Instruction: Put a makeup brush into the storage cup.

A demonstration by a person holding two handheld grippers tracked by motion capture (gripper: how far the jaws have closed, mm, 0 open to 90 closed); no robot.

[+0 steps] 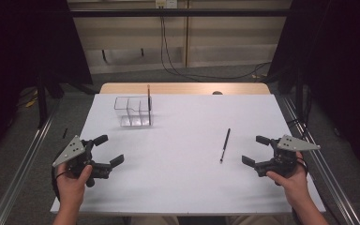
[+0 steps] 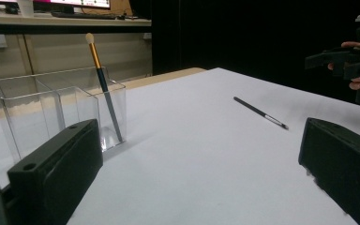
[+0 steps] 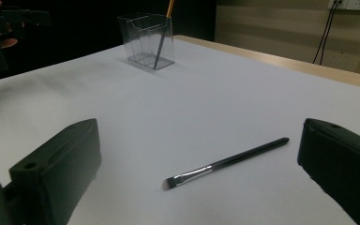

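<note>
The black brush (image 1: 224, 145) lies flat on the white table (image 1: 187, 178), right of the middle, at about 9 o'clock from the right gripper (image 1: 256, 150) and near it but not touching it. In the high view its long handle points toward 12 o'clock, a little to the right, and its small bristle end points toward 6 o'clock. In the right gripper view the same brush (image 3: 225, 162) lies between the two black jaws on the table, the flat bristle tip with a silver ferrule toward 8 o'clock and the handle end toward 2 o'clock. The jaws of the right gripper stand wide apart and hold nothing; a hand (image 1: 291, 180) holds this gripper at the right edge of the table. Farther away, at about 10 o'clock from the brush, a clear plastic holder (image 1: 132, 111) with several compartments stands upright on the table. In its right compartment a second brush (image 2: 102, 82) with a golden and grey handle stands leaning, the pale bristle head up. The left gripper (image 1: 109, 150) is at the left edge of the table, at 7 o'clock from the holder and well apart from it. Its jaws also stand wide apart and are empty, and the other hand (image 1: 72, 180) holds it.
</note>
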